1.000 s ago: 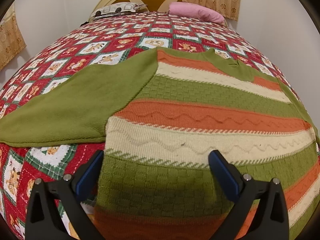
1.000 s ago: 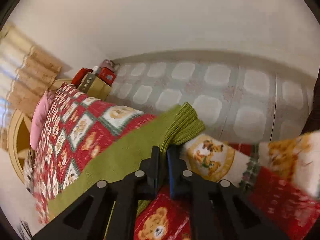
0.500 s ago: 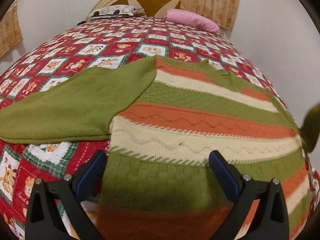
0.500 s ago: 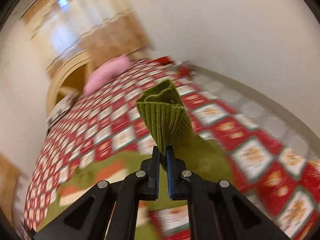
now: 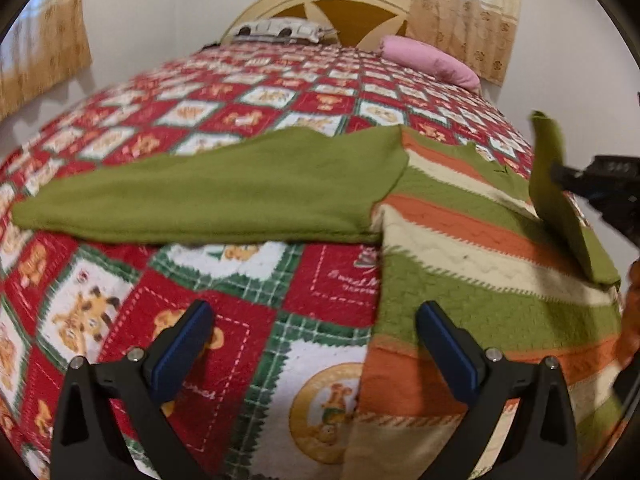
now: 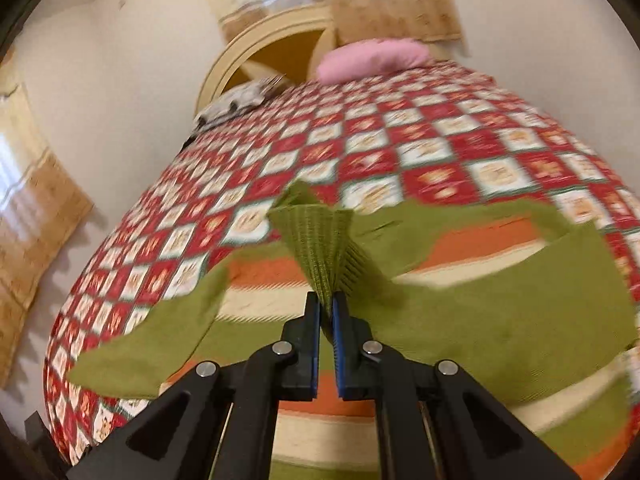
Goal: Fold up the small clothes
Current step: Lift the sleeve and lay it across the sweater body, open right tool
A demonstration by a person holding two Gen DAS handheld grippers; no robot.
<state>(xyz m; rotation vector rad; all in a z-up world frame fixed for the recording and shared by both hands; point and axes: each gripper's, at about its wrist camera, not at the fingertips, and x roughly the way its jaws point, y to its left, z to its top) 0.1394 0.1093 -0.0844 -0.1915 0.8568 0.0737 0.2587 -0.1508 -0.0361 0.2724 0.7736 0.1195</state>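
Observation:
A knitted sweater (image 5: 472, 240) with green, orange and cream stripes lies flat on the bed. Its left green sleeve (image 5: 216, 196) is spread out to the left. My left gripper (image 5: 312, 328) is open and empty, low over the quilt at the sweater's left hem edge. My right gripper (image 6: 326, 304) is shut on the ribbed cuff of the right green sleeve (image 6: 316, 240) and holds it lifted over the sweater's body (image 6: 460, 248). In the left wrist view the lifted sleeve (image 5: 560, 200) and right gripper show at the right edge.
The bed carries a red, white and green patchwork quilt (image 5: 224, 300). A pink pillow (image 5: 432, 62) and a patterned pillow (image 5: 280, 30) lie by the headboard (image 5: 320, 0). Curtains (image 5: 460, 12) hang behind. White walls stand close on both sides.
My right gripper has carried the sleeve cuff up from the bed's edge and inward over the sweater. My left gripper has shifted left, off the sweater's hem onto the quilt.

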